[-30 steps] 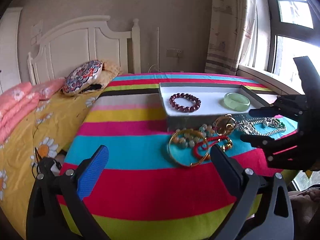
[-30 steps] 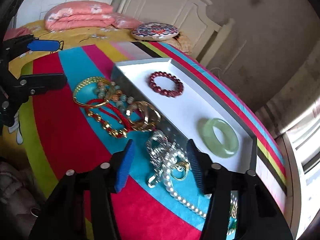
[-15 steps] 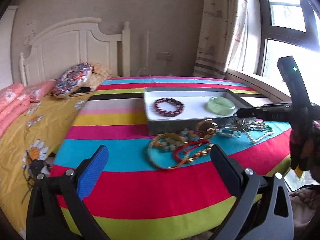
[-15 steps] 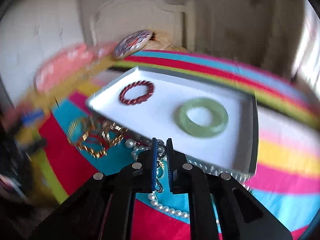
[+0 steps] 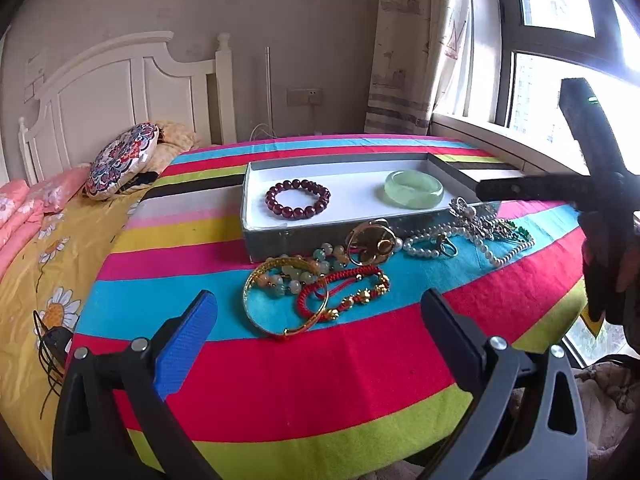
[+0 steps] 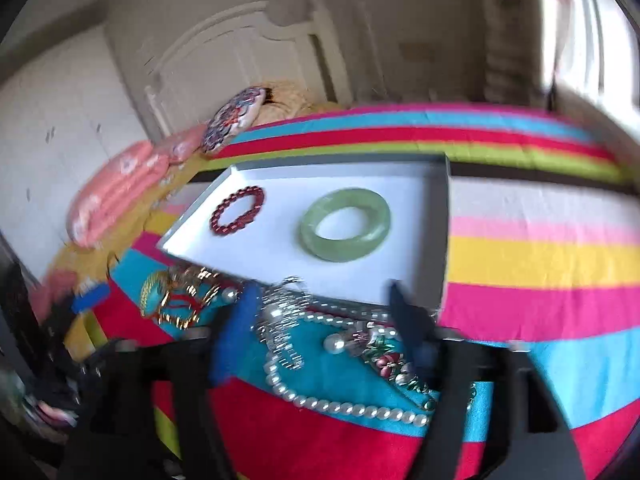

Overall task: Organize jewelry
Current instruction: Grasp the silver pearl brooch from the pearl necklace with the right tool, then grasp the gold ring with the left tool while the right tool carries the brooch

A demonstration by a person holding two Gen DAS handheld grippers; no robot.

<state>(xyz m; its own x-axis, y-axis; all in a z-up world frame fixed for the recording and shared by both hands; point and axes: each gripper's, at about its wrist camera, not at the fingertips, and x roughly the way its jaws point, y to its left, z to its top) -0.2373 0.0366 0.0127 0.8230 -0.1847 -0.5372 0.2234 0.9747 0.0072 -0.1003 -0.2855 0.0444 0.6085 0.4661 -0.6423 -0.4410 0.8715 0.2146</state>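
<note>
Your white tray runs lengthwise left to right mid-frame, and your right hand-held gripper, jaws just spread, hangs empty over the pearl necklace.

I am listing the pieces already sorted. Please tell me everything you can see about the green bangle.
The green bangle is a thick, smooth ring, pale translucent green like jade, whole and unbroken as far as can be seen. It lies flat on the white floor of the shallow grey tray, toward its right end, apart from the dark red bead bracelet. Neither gripper touches it.
</note>
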